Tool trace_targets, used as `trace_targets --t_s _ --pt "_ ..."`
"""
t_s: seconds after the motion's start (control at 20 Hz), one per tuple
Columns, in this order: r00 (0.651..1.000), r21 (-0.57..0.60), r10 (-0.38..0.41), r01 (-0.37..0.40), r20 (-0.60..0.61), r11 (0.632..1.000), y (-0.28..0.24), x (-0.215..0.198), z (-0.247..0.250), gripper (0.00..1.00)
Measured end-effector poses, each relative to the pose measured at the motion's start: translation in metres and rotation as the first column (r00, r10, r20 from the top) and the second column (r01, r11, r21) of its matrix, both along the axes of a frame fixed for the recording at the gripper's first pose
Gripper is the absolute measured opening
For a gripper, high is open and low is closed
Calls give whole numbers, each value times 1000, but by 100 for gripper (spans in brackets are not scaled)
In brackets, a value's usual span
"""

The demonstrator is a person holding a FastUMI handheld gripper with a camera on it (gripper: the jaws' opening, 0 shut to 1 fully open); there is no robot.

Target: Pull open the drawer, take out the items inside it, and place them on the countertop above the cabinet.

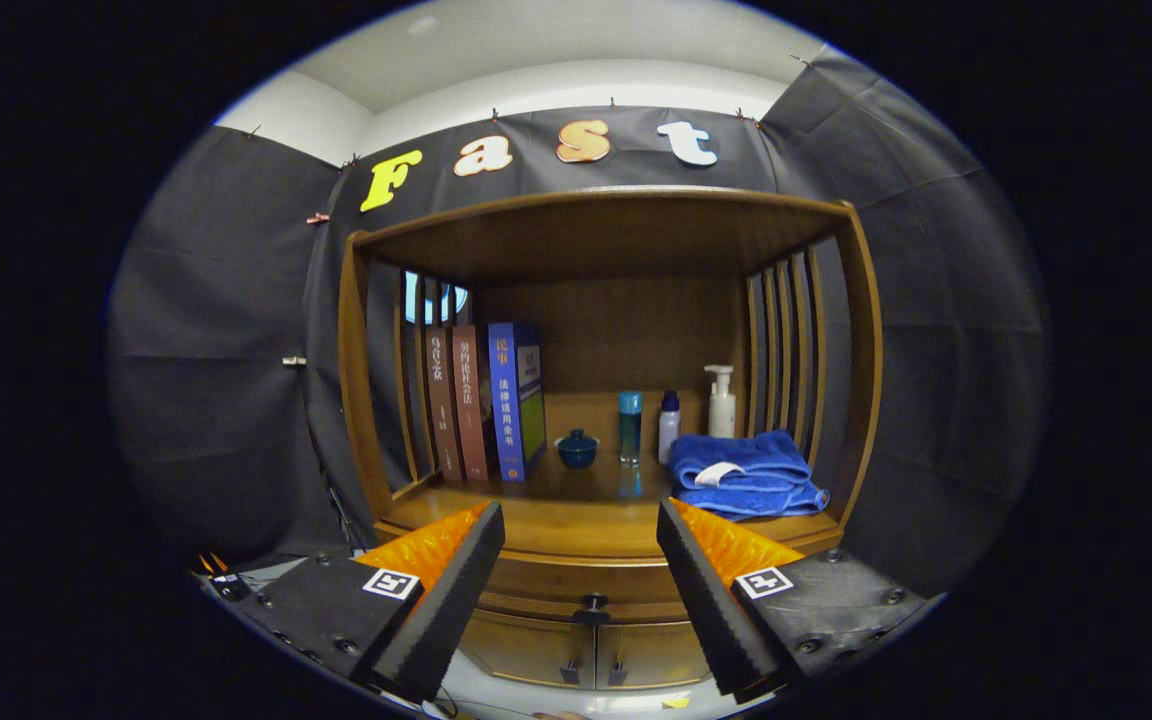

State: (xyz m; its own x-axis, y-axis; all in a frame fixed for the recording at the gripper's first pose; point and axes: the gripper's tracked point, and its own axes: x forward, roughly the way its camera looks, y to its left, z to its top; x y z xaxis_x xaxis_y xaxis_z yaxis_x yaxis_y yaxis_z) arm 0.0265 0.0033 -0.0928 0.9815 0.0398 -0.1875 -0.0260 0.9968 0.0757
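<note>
A wooden cabinet stands ahead of me, with its countertop [576, 525] under an open shelf hood. Below the countertop edge, the drawer front [591, 582] sits closed, and its small dark knob [593, 603] lies between my fingers, some way beyond the tips. My gripper [581, 530] is open with nothing between its fingers. What is inside the drawer is hidden.
On the countertop stand three books [484, 400] at the left, a small blue lidded bowl [577, 449], a teal bottle [630, 427], a white bottle [669, 425] and a pump bottle [721, 400]. A folded blue towel [746, 473] lies at the right. Two cupboard doors [591, 655] sit below the drawer.
</note>
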Motion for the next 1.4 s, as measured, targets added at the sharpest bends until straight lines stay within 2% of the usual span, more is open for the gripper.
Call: trace_targets --t_s 0.4,0.6,0.95,1.15,1.25,1.3,1.4 --pt "991 30 -2 6 -136 1000 2 28 -87 100" --pt "975 30 -14 22 -220 999 3 43 -138 100" --pt "950 14 -20 26 -313 1000 4 52 -193 99" --pt "932 24 -26 37 -362 999 3 54 -215 86" --pt "926 32 -23 37 -377 999 3 55 -224 74" --pt "921 33 -13 28 -388 999 7 53 -226 62" --pt "922 -4 -29 30 -386 1000 5 53 -225 50"
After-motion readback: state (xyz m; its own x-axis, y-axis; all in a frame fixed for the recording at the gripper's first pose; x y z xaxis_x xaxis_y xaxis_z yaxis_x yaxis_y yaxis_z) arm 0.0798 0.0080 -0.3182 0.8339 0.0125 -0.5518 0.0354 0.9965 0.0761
